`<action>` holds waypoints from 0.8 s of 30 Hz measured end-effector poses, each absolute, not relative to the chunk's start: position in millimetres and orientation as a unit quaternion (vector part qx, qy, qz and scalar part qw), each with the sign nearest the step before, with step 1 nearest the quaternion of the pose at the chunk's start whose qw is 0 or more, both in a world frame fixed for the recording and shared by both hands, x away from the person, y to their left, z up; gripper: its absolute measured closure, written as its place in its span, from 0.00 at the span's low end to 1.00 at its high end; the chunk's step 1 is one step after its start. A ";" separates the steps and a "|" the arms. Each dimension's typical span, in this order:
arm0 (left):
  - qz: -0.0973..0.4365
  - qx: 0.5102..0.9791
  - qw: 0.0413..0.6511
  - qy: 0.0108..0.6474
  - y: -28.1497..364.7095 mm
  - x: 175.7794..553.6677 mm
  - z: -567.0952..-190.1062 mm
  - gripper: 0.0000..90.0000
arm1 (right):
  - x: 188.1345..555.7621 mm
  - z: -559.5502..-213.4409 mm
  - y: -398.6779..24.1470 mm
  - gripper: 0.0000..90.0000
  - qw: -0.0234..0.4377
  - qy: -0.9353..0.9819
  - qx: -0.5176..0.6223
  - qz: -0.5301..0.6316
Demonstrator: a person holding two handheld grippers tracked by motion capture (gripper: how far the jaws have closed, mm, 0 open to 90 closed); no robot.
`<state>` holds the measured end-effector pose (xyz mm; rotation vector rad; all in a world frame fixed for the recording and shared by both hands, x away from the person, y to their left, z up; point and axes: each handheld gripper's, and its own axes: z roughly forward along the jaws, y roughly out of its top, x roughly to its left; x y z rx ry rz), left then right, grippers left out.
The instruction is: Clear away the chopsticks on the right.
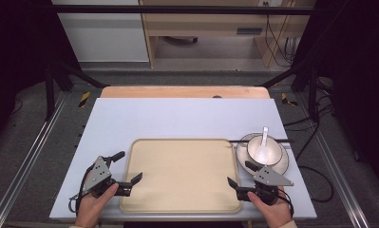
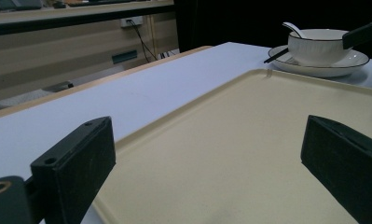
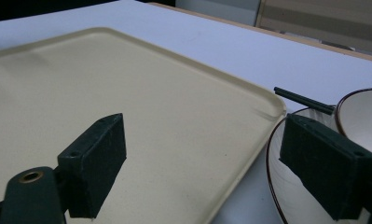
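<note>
Black, blocky fingers [image 2: 76, 163] of the left gripper [image 1: 126, 167] stand wide apart with nothing between them, straddling the tray's left rim near its front corner: one finger hangs over the pale surface [image 1: 177, 118], the other over the tray. That tray [image 1: 177, 175] is a flat, matte, cream plastic rectangle with rounded corners and a low raised lip, and it lies on the front middle of the surface. Over at its front right corner the right gripper [image 1: 239, 174] is held low, its fingers [image 3: 97, 158] likewise spread with nothing clamped; one sits above the tray's inside, the other above the plate, so the tray's right rim runs between them. Each gripper has dark, square-edged pads with a dull, slightly rough face, a grey three-cornered plate on top, and a hand [image 1: 94, 206] behind it. Just beside the tray's right edge lies a glossy white round plate [image 1: 283, 164] with a thin dark line at the rim, carrying a white bowl [image 1: 263, 151] of the same glazed ware. A white spoon [image 1: 264, 135] rests in the bowl, handle pointing away, and thin black chopsticks [image 1: 258, 140] lie across the plate's far edge, their tips reaching toward the tray's far right corner.
</note>
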<state>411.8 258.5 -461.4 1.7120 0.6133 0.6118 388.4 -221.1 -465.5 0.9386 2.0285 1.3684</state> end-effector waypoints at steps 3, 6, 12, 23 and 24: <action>0.261 0.727 0.575 0.269 259.7 411.6 -461.1 0.04 | 387.5 -465.5 -219.0 0.17 0.260 0.752 0.341 0.501; 0.262 0.724 0.577 0.274 260.4 410.8 -460.7 0.04 | 387.4 -464.9 -218.5 0.19 0.265 0.754 0.335 0.499; 0.263 0.725 0.575 0.275 261.3 407.7 -460.3 0.04 | 380.9 -455.0 -217.4 0.19 0.292 0.755 0.321 0.492; 0.269 0.717 0.576 0.288 269.0 405.3 -458.3 0.05 | 382.8 -379.9 -246.3 0.18 0.379 0.746 0.326 0.440; 0.269 0.717 0.575 0.288 269.8 405.5 -458.5 0.05 | 387.3 -373.0 -252.1 0.19 0.382 0.749 0.326 0.432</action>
